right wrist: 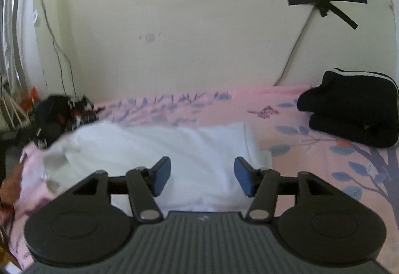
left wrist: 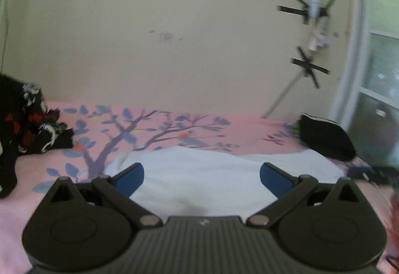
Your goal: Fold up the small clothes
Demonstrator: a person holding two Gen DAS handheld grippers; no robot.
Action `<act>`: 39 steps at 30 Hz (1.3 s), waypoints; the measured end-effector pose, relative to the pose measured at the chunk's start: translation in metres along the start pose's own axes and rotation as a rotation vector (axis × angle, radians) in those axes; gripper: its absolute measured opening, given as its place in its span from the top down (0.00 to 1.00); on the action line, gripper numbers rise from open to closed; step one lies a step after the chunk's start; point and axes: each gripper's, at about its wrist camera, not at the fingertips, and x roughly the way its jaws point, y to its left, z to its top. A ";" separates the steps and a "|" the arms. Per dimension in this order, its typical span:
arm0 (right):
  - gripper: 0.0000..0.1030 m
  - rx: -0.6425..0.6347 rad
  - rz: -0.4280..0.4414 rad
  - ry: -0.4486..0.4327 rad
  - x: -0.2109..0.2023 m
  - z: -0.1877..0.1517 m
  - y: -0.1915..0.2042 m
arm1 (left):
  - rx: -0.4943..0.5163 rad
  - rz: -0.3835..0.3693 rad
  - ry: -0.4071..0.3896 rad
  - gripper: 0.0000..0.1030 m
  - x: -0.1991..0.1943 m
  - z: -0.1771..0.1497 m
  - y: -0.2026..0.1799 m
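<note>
A white garment [left wrist: 199, 174] lies flat on the pink bedsheet [left wrist: 62, 157] right in front of both grippers; it also shows in the right wrist view [right wrist: 174, 149]. My left gripper [left wrist: 202, 180] is open and empty, its blue pads [left wrist: 129, 179] spread wide just above the garment's near part. My right gripper [right wrist: 202, 178] is open and empty over the garment's right half, near its right edge.
A heap of black patterned clothes [left wrist: 27, 132] lies at the left, also in the right wrist view [right wrist: 62, 112]. A folded black garment [right wrist: 354, 109] sits at the right, also in the left wrist view [left wrist: 326, 137]. The wall stands behind the bed, with taped cables [right wrist: 324, 0].
</note>
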 end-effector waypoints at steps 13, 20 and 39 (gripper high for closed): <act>0.44 0.139 -0.062 0.065 0.026 -0.020 -0.032 | 0.030 0.125 0.197 0.25 0.035 -0.016 0.003; 0.38 0.216 -0.055 0.058 0.027 -0.021 -0.043 | -0.062 0.062 0.072 0.21 0.024 0.020 0.020; 0.30 0.432 0.037 0.042 0.027 -0.025 -0.075 | -0.190 0.058 0.064 0.18 0.051 0.011 0.060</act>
